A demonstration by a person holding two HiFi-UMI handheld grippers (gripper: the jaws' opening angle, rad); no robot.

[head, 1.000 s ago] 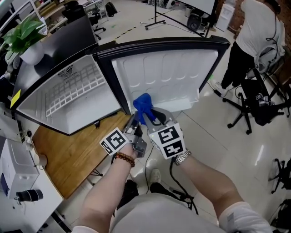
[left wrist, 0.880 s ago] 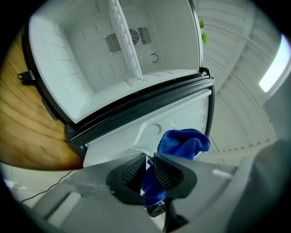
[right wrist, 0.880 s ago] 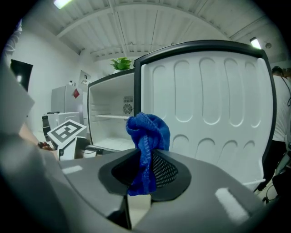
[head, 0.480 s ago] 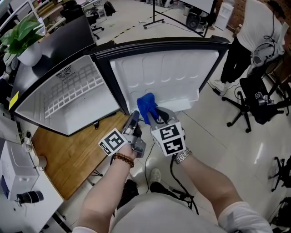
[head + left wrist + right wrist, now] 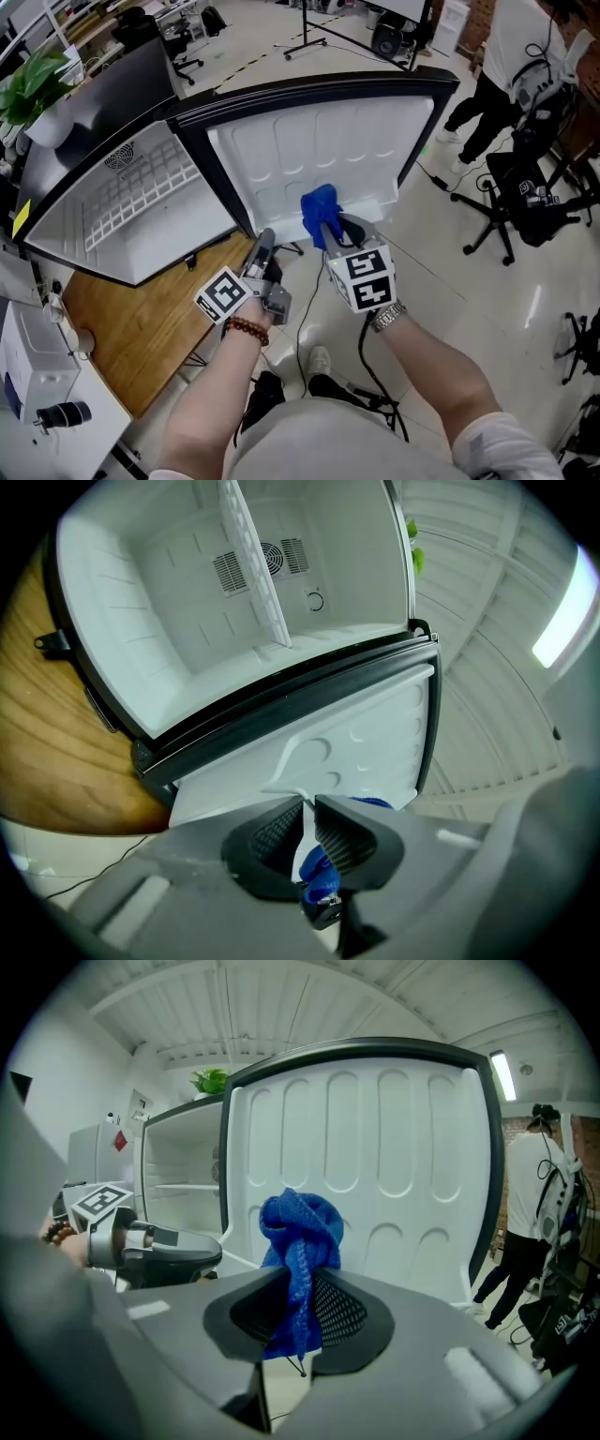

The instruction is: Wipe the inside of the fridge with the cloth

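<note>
Left of the left tool (image 5: 263, 240), lower down: wooden table (image 5: 131, 319). Far upper left: potted plant (image 5: 33, 89). Well right of the right tool (image 5: 330, 234): person (image 5: 511, 66) standing, black office chair (image 5: 525, 202). Beyond both: tripod stand (image 5: 314, 33).

An office-like lab: office chair (image 5: 497, 225), tripod stand (image 5: 309, 28), potted plant (image 5: 37, 89).

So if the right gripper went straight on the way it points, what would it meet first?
Probably the open fridge door's white inner liner, the blue cloth clamped in the right gripper touching first; depth is unclear.
</note>
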